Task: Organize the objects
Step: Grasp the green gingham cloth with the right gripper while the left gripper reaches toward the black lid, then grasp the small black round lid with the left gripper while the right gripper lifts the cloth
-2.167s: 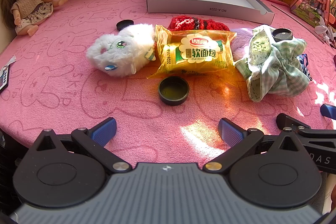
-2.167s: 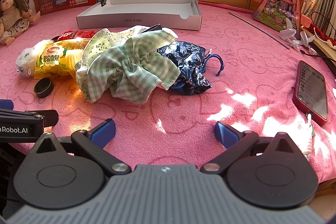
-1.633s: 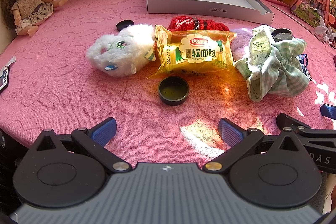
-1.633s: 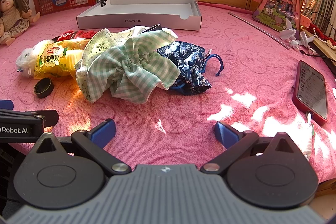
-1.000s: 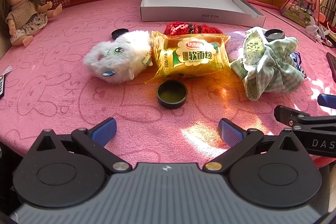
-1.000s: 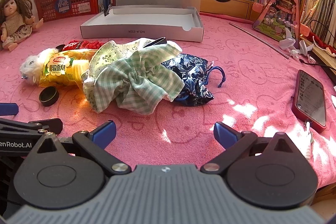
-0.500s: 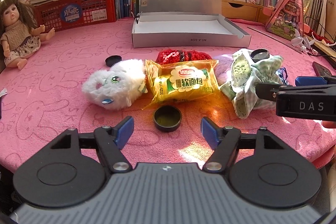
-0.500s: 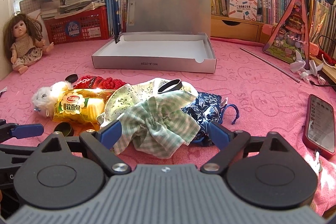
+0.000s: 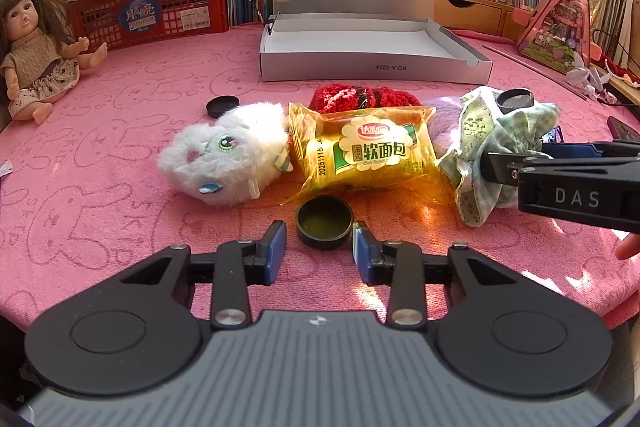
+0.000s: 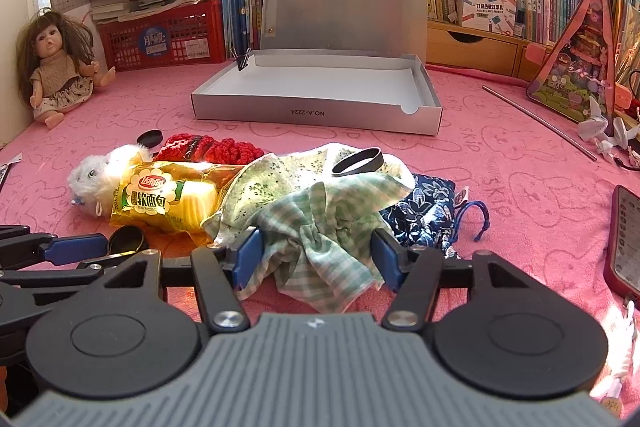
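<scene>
The left tool (image 9: 320, 251) has just been closing, its jaws flanking the cap (image 9: 325, 221) on the worktop (image 9: 120, 163) without visibly pinching it; the shallow cap might skid. The right tool (image 10: 316, 255), also closing, brackets the cloth (image 10: 320, 227), which could drag the ring (image 10: 358, 161).

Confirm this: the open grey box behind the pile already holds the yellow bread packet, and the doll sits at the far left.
Not quite. The grey box is empty in the right wrist view; the yellow bread packet lies on the pink cloth before it. The doll does sit far left.
</scene>
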